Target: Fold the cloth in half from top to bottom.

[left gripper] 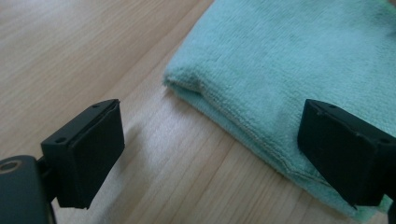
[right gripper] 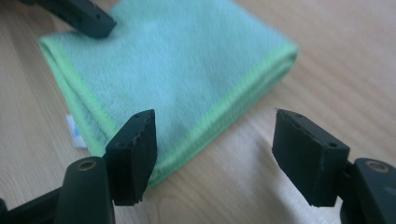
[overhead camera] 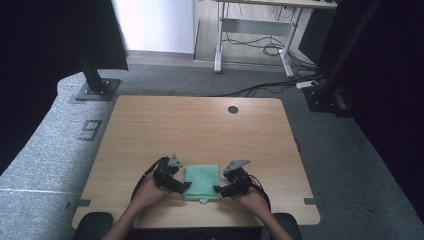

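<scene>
A folded green microfibre cloth (overhead camera: 201,182) lies near the front edge of the light wooden table (overhead camera: 200,125). The left gripper (left gripper: 210,149) and the right gripper (right gripper: 215,154) flank it, both with jaws spread, probably to grasp its near corners.

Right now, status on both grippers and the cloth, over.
Left gripper open at cloth's left edge. Right gripper open at its right edge. Green cloth folded, flat on table. Nothing in the way.
</scene>
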The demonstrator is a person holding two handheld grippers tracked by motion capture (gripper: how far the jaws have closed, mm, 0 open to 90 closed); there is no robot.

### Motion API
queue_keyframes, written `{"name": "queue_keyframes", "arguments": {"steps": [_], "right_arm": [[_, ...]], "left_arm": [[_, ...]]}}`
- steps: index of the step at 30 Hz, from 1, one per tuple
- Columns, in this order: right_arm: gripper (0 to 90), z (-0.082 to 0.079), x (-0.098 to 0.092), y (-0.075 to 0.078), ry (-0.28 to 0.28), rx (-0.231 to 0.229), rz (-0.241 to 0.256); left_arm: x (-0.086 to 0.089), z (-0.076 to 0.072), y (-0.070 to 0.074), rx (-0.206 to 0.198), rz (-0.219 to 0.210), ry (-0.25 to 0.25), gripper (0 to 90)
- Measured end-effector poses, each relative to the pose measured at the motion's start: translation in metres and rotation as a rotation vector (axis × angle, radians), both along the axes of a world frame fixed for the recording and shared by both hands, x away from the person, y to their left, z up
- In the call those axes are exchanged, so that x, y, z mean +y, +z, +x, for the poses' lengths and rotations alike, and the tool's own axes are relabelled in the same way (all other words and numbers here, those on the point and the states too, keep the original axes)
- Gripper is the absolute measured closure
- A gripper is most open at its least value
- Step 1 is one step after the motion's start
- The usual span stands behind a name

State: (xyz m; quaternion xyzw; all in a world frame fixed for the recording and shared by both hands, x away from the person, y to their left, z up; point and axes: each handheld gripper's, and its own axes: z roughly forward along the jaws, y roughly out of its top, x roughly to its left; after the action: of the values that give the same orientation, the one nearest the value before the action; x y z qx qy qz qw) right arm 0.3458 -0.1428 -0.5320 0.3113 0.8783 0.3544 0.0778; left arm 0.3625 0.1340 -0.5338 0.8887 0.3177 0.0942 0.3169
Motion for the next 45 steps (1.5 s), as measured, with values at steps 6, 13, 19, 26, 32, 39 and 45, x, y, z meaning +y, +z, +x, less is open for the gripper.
{"name": "queue_keyframes", "arguments": {"steps": [6, 13, 19, 26, 32, 39, 45], "right_arm": [[30.1, -0.005, 0.001, -0.005, -0.008, -0.021, -0.025], [47.6, -0.009, -0.001, 0.004, -0.005, -0.021, 0.017], [53.1, -0.022, 0.005, 0.004, 0.029, -0.011, 0.023], [42.0, -0.02, 0.007, -0.005, 0.014, -0.033, -0.021], [39.2, -0.021, 0.006, -0.008, -0.003, -0.041, -0.015], [39.2, -0.021, 0.005, -0.009, -0.01, -0.034, -0.003], [38.8, -0.021, 0.005, -0.009, -0.015, -0.031, -0.002]], "left_arm": [[-0.003, -0.013, 0.008, -0.022, -0.015, -0.03, 7.6], [0.001, -0.029, 0.0, -0.033, 0.029, -0.023, 7.4], [0.002, -0.026, -0.005, -0.02, 0.02, -0.007, 5.3], [0.004, -0.02, 0.004, -0.026, -0.005, 0.006, 5.9], [-0.001, 0.017, 0.019, -0.086, -0.018, 0.112, 7.4], [-0.001, 0.044, -0.001, -0.052, 0.028, 0.193, 8.0], [0.0, 0.035, 0.001, -0.056, 0.007, 0.186, 9.1]]}}
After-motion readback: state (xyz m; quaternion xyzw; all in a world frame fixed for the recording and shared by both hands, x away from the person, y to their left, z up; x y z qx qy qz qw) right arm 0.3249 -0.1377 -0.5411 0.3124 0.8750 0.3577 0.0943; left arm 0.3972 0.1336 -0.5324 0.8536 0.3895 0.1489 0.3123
